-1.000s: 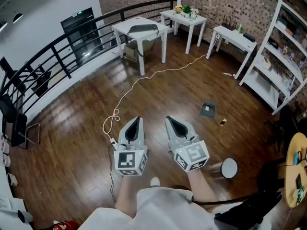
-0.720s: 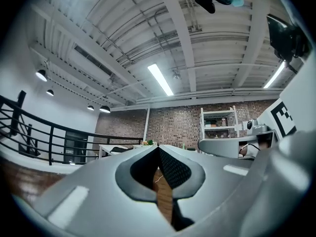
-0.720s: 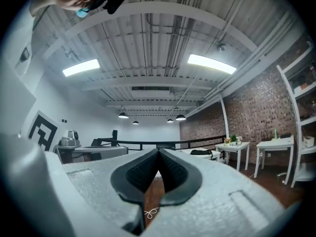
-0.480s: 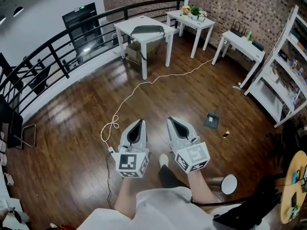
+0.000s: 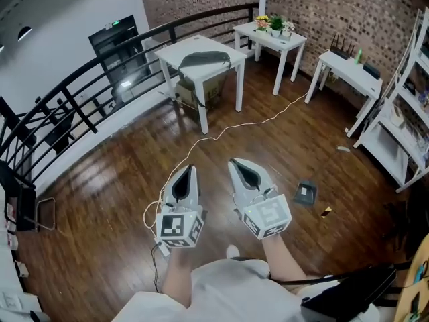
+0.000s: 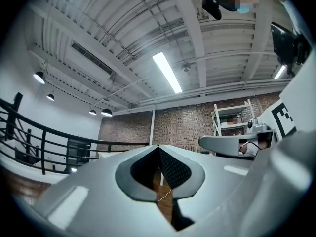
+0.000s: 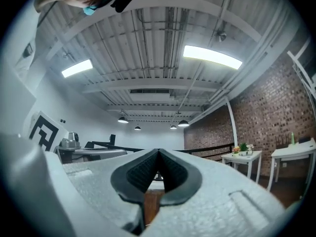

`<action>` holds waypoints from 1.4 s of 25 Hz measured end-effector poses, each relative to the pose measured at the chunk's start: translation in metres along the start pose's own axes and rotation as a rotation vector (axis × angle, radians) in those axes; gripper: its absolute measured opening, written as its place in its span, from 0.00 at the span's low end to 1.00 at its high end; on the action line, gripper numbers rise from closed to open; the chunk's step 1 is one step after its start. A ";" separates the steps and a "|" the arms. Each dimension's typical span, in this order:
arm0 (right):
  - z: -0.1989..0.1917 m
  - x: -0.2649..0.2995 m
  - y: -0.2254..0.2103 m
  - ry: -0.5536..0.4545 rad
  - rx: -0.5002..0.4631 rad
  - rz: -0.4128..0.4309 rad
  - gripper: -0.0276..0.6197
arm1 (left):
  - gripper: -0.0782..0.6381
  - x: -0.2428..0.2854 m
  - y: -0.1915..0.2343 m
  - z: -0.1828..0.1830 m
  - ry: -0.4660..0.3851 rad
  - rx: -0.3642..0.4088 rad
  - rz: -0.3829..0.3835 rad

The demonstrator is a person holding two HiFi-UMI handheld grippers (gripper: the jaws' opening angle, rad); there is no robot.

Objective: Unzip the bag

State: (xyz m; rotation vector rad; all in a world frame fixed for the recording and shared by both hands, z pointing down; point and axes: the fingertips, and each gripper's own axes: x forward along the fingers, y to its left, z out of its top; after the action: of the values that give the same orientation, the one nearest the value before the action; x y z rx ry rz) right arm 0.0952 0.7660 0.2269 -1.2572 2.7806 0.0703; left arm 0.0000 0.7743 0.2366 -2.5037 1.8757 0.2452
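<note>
A dark grey bag point(image 5: 204, 59) lies on a white square table point(image 5: 173, 49) far ahead in the head view. My left gripper point(image 5: 192, 169) and right gripper point(image 5: 234, 162) are held side by side over the wooden floor, well short of that table. Both have their jaws together with nothing between them. In the left gripper view my left gripper point(image 6: 158, 146) points up and forward toward a brick wall. In the right gripper view my right gripper point(image 7: 158, 151) also tilts upward, with the ceiling filling most of the frame. The bag does not show in either gripper view.
A white cable point(image 5: 221, 127) runs across the floor from my grippers to the far tables. Two more white tables point(image 5: 270, 33) point(image 5: 350, 71) stand by the brick wall, shelves point(image 5: 402, 123) at right. A black railing point(image 5: 87, 89) curves along the left. A small dark box point(image 5: 305, 193) lies on the floor.
The view has moved forward: the table with the bag is nearer and lower in the frame. Both grippers stay side by side and shut. The round white stool at the lower right has left the view.
</note>
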 end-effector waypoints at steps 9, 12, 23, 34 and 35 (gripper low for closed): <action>-0.036 0.095 -0.082 0.046 0.044 0.005 0.03 | 0.13 0.118 0.042 -0.026 0.051 -0.011 0.015; -0.051 0.134 -0.099 0.061 0.037 0.006 0.03 | 0.13 0.159 0.063 -0.040 0.058 -0.020 -0.002; -0.073 0.319 -0.204 0.090 0.023 -0.055 0.03 | 0.13 0.353 0.164 -0.055 0.054 -0.051 -0.066; -0.090 0.462 -0.276 0.102 0.025 -0.059 0.03 | 0.13 0.497 0.252 -0.062 0.049 -0.055 -0.074; -0.092 0.471 -0.285 0.099 0.025 -0.062 0.03 | 0.13 0.508 0.256 -0.066 0.051 -0.056 -0.076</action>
State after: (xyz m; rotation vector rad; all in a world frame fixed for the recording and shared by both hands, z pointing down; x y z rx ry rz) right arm -0.0068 0.2187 0.2694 -1.3760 2.8127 -0.0319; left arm -0.0977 0.2106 0.2601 -2.6364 1.8106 0.2384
